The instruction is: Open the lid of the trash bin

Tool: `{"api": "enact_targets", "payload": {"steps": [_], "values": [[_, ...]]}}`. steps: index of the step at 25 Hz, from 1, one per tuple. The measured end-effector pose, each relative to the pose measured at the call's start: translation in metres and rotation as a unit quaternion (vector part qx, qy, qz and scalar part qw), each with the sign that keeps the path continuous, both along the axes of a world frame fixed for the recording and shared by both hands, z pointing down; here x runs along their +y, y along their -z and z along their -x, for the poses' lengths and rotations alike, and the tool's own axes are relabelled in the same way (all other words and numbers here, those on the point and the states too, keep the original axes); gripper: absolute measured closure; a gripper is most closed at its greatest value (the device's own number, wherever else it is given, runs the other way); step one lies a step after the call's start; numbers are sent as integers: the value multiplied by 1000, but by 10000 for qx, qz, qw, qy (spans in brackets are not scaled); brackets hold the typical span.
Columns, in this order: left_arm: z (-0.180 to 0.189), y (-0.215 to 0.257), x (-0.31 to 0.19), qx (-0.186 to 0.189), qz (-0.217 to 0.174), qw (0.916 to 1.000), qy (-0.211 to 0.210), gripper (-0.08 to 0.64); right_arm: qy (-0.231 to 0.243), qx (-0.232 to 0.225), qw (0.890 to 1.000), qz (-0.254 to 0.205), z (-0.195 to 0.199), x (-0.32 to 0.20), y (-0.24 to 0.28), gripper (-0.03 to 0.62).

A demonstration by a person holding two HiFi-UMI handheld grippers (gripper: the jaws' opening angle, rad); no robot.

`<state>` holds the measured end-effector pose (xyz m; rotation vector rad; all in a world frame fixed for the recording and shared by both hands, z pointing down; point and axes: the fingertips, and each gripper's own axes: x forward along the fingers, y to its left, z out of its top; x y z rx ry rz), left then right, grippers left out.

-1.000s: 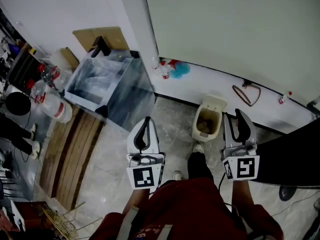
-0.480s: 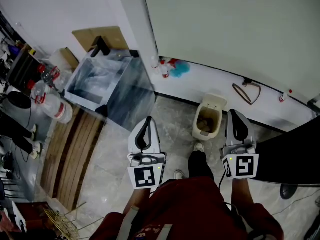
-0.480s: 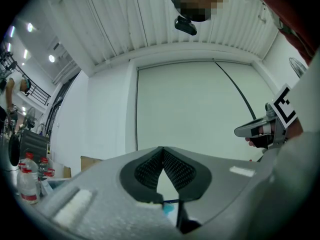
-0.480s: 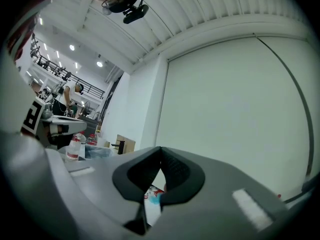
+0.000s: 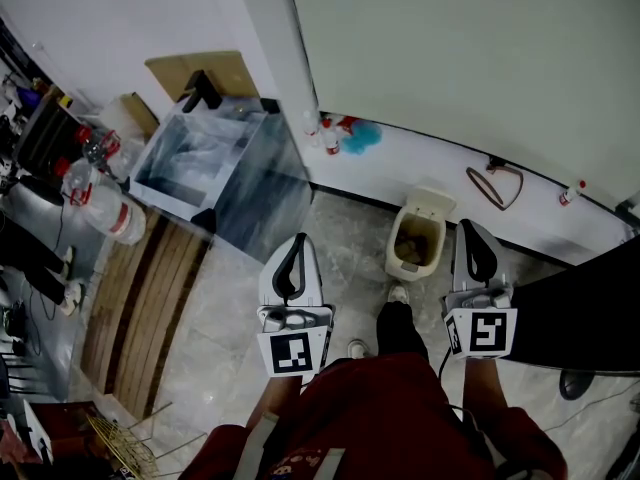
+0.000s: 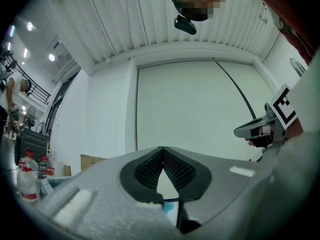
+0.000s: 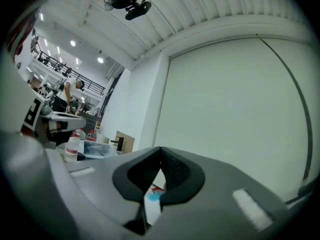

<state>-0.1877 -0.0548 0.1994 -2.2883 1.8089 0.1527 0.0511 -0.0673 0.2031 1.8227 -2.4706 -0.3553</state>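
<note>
A small cream trash bin [image 5: 413,258] stands on the tiled floor against a white ledge. Its lid [image 5: 431,205] is tipped up at the back and brownish contents show inside. My left gripper [image 5: 292,241] hangs in the air to the bin's left; its jaws [image 6: 162,149] meet at the tip with nothing between them. To the bin's right my right gripper [image 5: 471,230] is also held in the air, jaws [image 7: 160,149] shut and empty. Neither gripper touches the bin.
A clear-walled tank [image 5: 215,173] stands at the left by the wall corner, with plastic bottles [image 5: 105,208] and wooden planks [image 5: 140,298] beside it. The white ledge [image 5: 420,173] holds a blue object [image 5: 358,140], small bottles and a brown cable [image 5: 497,184]. A shoe [image 5: 397,295] is just before the bin.
The right gripper's jaws stood apart a second ago and have closed. Both grippers have stayed in place.
</note>
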Motion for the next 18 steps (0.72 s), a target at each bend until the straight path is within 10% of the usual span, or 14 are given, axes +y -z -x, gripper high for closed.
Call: {"api": "enact_targets", "payload": {"steps": [18], "values": [[3, -4, -5, 32, 103, 9999, 2, 555, -15, 154, 9999, 34, 0, -4, -1, 592]]}}
